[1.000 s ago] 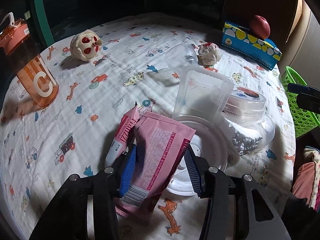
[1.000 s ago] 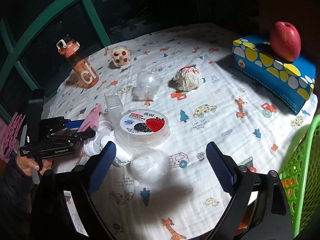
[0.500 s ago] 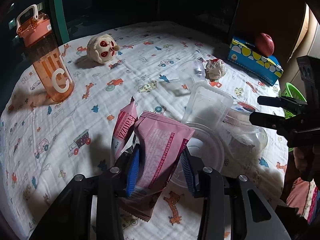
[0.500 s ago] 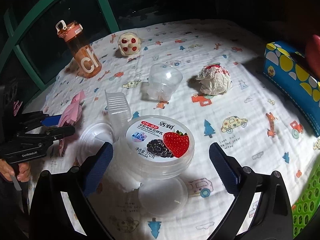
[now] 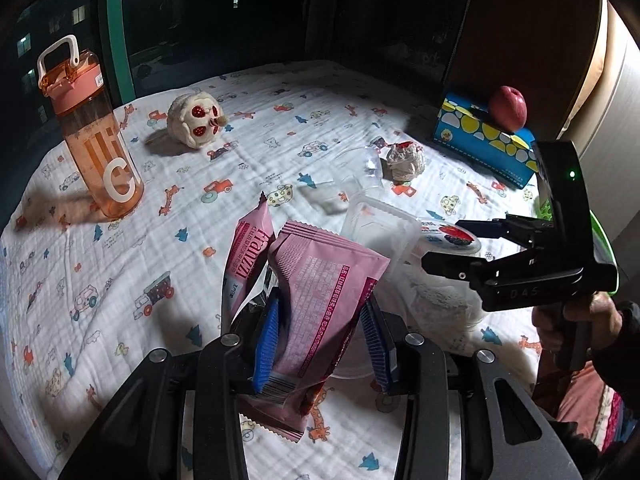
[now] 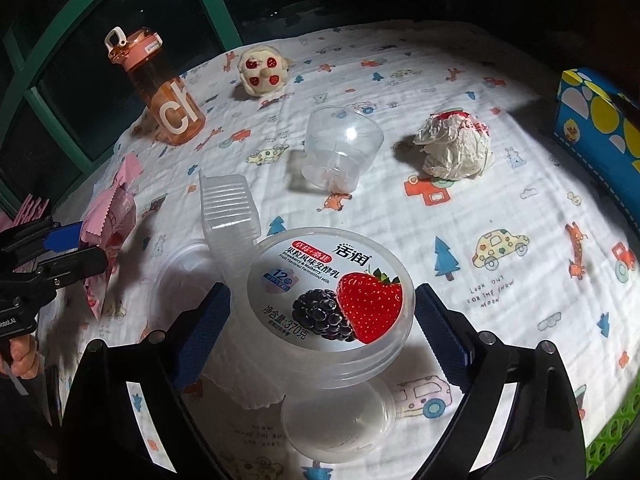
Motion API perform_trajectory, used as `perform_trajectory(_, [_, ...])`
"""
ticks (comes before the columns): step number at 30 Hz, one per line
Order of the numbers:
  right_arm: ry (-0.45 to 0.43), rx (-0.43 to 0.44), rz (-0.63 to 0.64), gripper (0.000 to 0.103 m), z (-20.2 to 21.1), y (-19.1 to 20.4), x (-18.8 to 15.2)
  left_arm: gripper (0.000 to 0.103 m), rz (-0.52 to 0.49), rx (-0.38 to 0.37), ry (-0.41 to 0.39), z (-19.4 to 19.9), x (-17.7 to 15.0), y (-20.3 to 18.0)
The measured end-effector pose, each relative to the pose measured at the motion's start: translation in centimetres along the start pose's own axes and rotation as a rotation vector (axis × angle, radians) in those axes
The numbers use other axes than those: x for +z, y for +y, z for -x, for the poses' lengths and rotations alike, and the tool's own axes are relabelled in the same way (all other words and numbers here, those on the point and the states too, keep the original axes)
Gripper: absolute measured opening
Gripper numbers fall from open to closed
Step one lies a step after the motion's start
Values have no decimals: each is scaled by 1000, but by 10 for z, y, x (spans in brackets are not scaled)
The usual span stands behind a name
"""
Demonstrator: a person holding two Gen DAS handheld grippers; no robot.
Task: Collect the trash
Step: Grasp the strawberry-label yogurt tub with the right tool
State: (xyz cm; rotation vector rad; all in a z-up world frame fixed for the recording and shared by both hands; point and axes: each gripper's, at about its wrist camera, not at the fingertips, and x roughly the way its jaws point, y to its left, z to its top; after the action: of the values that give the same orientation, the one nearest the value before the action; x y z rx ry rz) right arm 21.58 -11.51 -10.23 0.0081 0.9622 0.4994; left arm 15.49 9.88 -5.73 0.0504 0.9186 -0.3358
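Left gripper point(image 5: 322, 340): clamped on pink wrappers point(image 5: 316, 296), lifted off the table, long axis toward 12 o'clock. Right gripper point(image 6: 320, 320): spread wide and closing, pads not yet pressing, straddling the yogurt tub point(image 6: 332, 292), pads at 9 and 3 o'clock of it. Tub at table centre, far nearer the right gripper. Crumpled paper point(image 6: 454, 148) at 1 o'clock beyond.

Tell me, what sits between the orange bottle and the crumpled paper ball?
A clear plastic cup lying on its side, seen in the right wrist view, between orange bottle and paper ball.
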Motion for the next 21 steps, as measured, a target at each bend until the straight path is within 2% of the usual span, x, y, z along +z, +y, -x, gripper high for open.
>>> perform_trajectory(10, [-66,10,-12,90,30,-4,-4,38,15,-18,-17,12,4,-11])
perform_trajectory(21, [-164,30,-69,90,86,-23,-13,38,3,-75,-44,25,17,-40])
